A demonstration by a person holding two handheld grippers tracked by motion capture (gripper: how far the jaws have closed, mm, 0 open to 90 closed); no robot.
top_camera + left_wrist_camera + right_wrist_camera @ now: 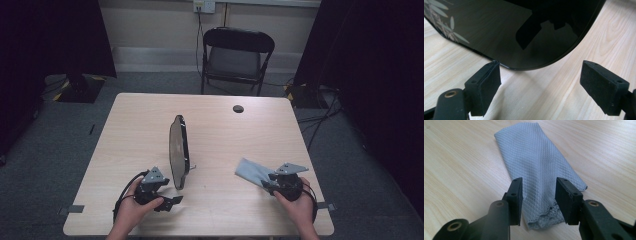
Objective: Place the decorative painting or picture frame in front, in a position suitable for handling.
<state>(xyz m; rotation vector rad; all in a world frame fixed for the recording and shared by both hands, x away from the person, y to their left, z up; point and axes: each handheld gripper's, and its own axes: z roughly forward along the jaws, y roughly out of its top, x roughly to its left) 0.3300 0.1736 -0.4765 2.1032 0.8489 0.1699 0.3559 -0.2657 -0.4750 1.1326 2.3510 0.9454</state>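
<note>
Both of my hand-held grippers are open. Right hand-held gripper straddles the near end of the grey cloth, jaws part open and not yet pinching; the cloth lies flat on the bench at about four o'clock. Left hand-held gripper gapes wide at the oval mirror, standing on edge mid-bench. I should probably lower, gather both layers, then close squarely.

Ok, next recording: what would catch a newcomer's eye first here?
The dark oval mirror standing on edge mid-table, just ahead of the open left gripper. Then the folded pale blue-grey cloth lying flat at the right, with the right gripper open astride its near end.
</note>
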